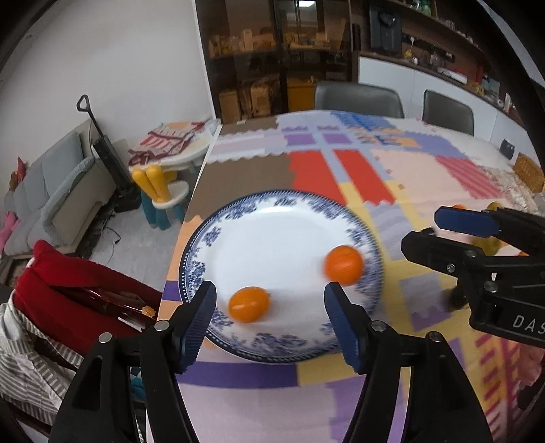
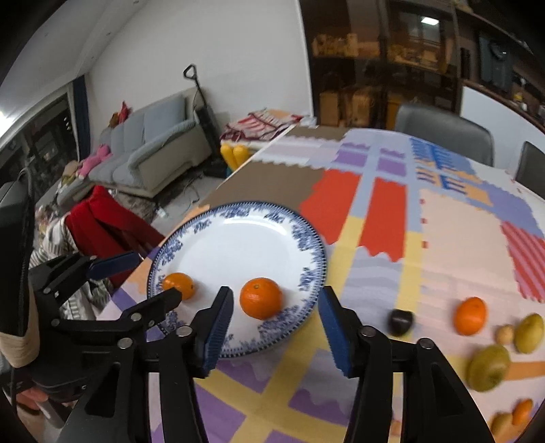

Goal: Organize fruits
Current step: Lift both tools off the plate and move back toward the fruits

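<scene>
Evenly and fairly brightly lit indoors, seemingly from a ceiling lamp reflected in the dark cabinet glass point(image 1: 303, 4). Soft glare on the white plate point(image 2: 238, 218), faint shadows beside the oranges point(image 2: 260, 297). Motion blur across the worktop point(image 1: 340, 177) cloth and fruit at right. Strong fisheye bending, black vignette at corners. Dim, murky shelves point(image 2: 374, 51).

My left claw point(image 1: 270, 305) is matt black plastic with ribbed blue pads point(image 1: 201, 323) and bright metal pins. The plate point(image 2: 238, 245) looks like glossy glazed ceramic. The oranges point(image 2: 261, 298) have dimpled, faintly shiny skin. A matt patterned cloth point(image 2: 460, 231) covers the desk.
</scene>
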The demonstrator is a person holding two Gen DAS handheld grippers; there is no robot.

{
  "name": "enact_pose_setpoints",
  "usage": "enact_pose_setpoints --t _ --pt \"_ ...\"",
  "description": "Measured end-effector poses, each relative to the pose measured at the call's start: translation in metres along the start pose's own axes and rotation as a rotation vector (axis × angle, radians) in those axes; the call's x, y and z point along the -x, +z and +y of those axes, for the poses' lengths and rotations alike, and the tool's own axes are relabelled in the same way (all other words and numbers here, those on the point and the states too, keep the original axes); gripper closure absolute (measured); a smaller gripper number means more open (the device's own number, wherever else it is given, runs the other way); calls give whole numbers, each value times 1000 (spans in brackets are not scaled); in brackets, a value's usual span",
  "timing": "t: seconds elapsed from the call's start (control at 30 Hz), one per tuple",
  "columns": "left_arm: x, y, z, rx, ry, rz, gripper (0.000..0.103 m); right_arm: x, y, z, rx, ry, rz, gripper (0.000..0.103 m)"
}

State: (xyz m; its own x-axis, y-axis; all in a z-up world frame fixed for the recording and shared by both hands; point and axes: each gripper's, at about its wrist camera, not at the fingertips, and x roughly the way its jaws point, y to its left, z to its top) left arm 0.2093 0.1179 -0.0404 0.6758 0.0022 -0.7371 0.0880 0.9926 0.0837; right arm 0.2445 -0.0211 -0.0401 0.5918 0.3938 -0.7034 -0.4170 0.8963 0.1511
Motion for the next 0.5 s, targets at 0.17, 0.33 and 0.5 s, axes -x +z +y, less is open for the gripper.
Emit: enact_pose_setpoints --t 0.17,0.33,0.5 --pt "35 3 -19 -3 -7 -67 29 41 -10 -10 -11 -32 -55 42" --pt "64 6 -41 -10 -26 -118 22 73 -19 -20 -22 -39 -86 41" --pt "86 5 -64 -8 -46 -156 18 105 -30 -34 -42 -59 -122 36"
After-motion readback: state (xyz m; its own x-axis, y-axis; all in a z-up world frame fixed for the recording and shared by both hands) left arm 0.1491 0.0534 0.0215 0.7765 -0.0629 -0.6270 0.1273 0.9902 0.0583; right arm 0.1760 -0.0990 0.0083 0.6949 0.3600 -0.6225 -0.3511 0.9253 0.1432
